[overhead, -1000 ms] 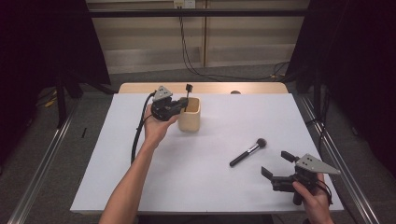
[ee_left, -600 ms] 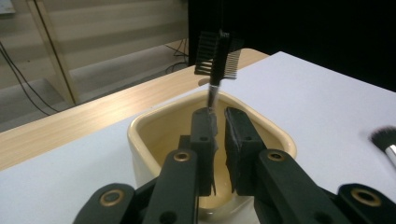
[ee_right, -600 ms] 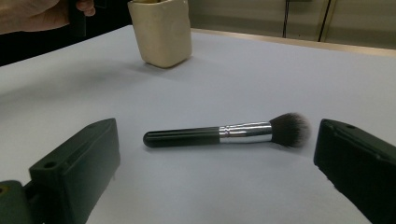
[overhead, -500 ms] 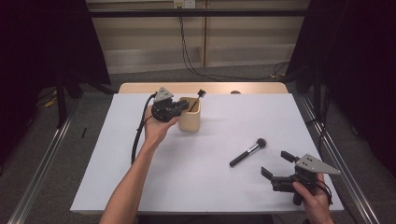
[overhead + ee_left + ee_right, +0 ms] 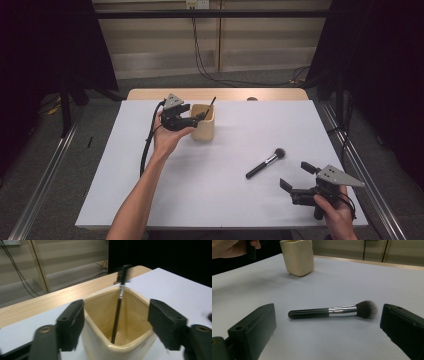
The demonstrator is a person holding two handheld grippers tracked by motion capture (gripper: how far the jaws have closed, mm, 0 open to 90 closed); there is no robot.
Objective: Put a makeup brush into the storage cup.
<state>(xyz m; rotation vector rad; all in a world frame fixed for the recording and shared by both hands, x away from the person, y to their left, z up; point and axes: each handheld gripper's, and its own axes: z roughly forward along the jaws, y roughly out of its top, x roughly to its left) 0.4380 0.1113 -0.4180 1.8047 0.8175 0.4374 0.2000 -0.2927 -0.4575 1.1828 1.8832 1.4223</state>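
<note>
Flanking the rim of the cream cup, the jaws of the left gripper have just been opening and now stand parted, one on each side of the cup, with no pad seen pressing on it. Between them, a thin black spoolie brush stands inside the cup, tip at the bottom, bristled head tilted up past the far rim; nothing grips it. In the high view the left hand holds this gripper level at the cup's left side, near the far edge of the white table. The right gripper hangs with its jaws spread wide and released, nothing between the pads. Just ahead of them a powder brush lies flat on the table, black handle, silver ferrule, dark soft bristles, apart from both jaws. It lies well apart from the cup. The right hand sits at the near right corner of the table.
</note>
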